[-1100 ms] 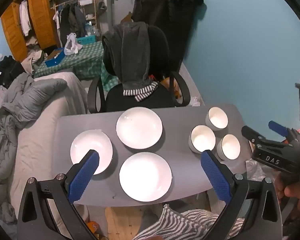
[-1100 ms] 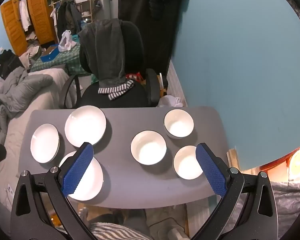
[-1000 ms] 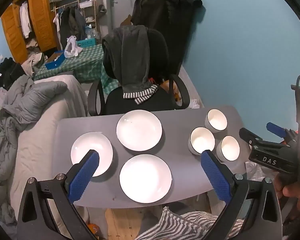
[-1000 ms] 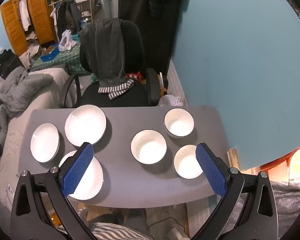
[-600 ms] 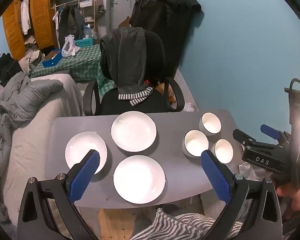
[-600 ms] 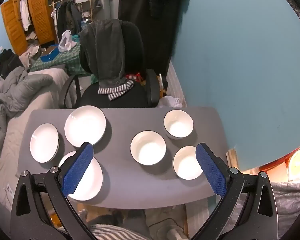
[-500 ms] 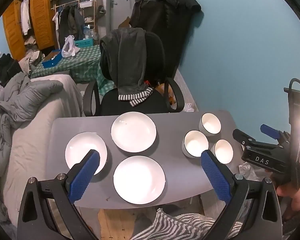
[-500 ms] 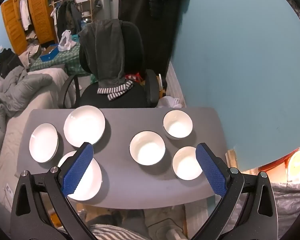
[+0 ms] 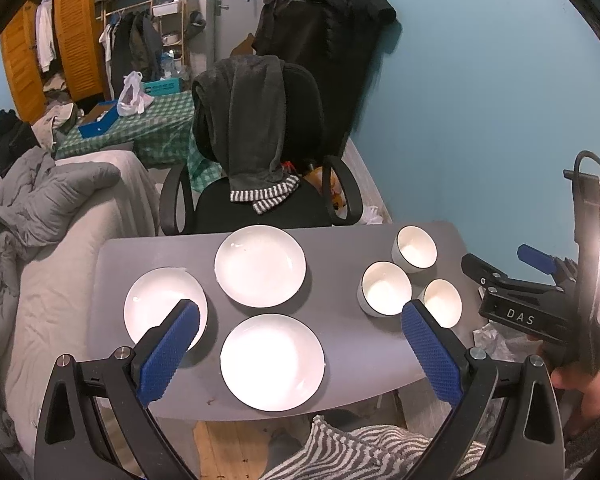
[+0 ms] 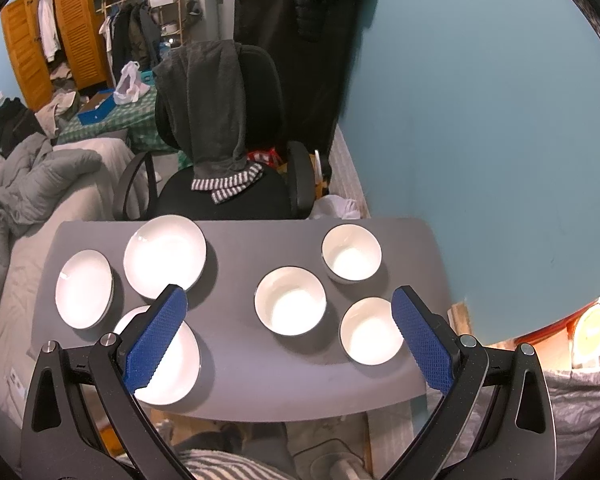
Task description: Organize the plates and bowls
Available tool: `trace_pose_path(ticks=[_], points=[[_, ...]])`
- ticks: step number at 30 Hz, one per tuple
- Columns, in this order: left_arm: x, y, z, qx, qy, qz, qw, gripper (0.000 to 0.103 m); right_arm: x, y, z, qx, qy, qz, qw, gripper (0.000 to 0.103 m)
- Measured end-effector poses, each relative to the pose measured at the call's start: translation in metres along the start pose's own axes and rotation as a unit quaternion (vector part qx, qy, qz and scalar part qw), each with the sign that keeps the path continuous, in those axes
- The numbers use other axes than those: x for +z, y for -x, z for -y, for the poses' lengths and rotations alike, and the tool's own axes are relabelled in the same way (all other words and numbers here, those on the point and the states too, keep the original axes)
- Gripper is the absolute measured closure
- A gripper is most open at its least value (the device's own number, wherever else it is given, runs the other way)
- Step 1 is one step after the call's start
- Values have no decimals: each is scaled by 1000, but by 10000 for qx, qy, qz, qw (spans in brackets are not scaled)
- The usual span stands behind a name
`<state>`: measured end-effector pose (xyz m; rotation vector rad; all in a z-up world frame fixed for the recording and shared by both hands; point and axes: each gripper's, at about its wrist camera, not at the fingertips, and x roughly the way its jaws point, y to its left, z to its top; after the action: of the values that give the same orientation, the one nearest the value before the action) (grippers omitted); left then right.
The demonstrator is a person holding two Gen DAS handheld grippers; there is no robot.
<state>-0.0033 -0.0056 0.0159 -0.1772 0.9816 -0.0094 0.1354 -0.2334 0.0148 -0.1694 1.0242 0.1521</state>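
Plates fill the lower left of the left wrist view, bowls the centre right, all unstacked on the grey table. Lower squarely onto one rim. Your left gripper and right gripper gape wide, holding nothing, touching nothing.
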Motion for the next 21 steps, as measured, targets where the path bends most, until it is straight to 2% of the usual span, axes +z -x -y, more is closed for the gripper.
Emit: trace_pose_path(ticks=[21], points=[[9,-3,-2,-46,66,23,10000,1,4,-3,4,6,-6,-2,10000,2]])
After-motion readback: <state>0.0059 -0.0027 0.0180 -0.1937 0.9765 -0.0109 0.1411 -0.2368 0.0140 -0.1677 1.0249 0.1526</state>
